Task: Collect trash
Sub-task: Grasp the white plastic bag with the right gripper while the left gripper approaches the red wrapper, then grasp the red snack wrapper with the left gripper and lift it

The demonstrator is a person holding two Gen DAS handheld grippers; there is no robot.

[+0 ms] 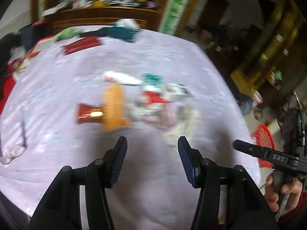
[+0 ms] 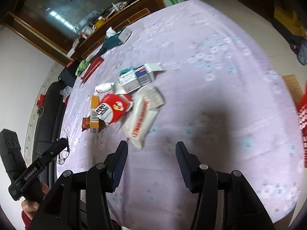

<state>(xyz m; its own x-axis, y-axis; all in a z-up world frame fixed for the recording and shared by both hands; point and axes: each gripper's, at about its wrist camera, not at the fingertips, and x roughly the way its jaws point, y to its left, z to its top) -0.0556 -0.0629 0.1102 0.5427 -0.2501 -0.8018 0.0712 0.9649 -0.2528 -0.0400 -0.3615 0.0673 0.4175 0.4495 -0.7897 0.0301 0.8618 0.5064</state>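
Both your grippers, left (image 1: 152,149) & right (image 2: 151,153), hang released, holding nothing, over the table's (image 2: 211,57) near edge; trash (image 2: 132,97) heaps mid-table, basket (image 1: 262,143) waits off its right edge for drops.

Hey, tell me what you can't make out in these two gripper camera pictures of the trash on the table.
- Left wrist view: motion blur smears the trash pile; print on the orange box is unreadable.
- Left wrist view: the red basket is partly hidden by the right hand-held gripper.
- Right wrist view: the basket is cut off by the edge.
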